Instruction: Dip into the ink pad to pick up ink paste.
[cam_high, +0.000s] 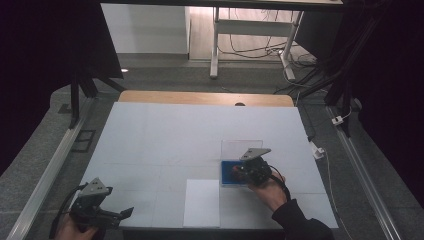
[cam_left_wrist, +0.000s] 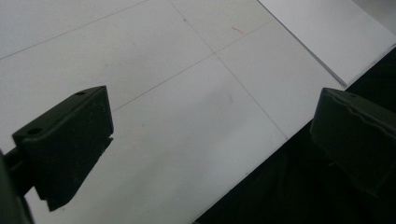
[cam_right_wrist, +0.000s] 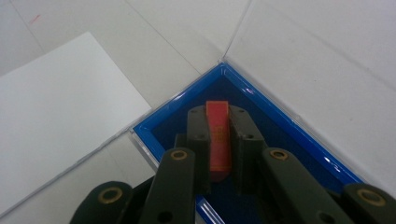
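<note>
Gripping a small red block (cam_right_wrist: 218, 140) between its two jaws, the right claw (cam_right_wrist: 218, 135) hangs over the blue tray (cam_right_wrist: 289, 126), which sits on the white tabletop (cam_high: 165, 135) with what looks like a clear lid (cam_high: 242, 148) folded open on its far side. The jaws are nearly closed, pressed against the block's flat sides, and the block stands on edge above the tray's dark floor; whether it touches that floor cannot be told. In the high view the right claw (cam_high: 245, 172) covers much of the blue tray (cam_high: 226, 172), just right of a white sheet (cam_high: 201, 202) lying at the near edge. The left claw (cam_left_wrist: 210, 135) is spread wide and holds nothing, hovering over the near left corner of the tabletop, well apart from the work. Judging by this, the block is either being set into the tray or lifted from it; letting go, or carrying it off, is left
</note>
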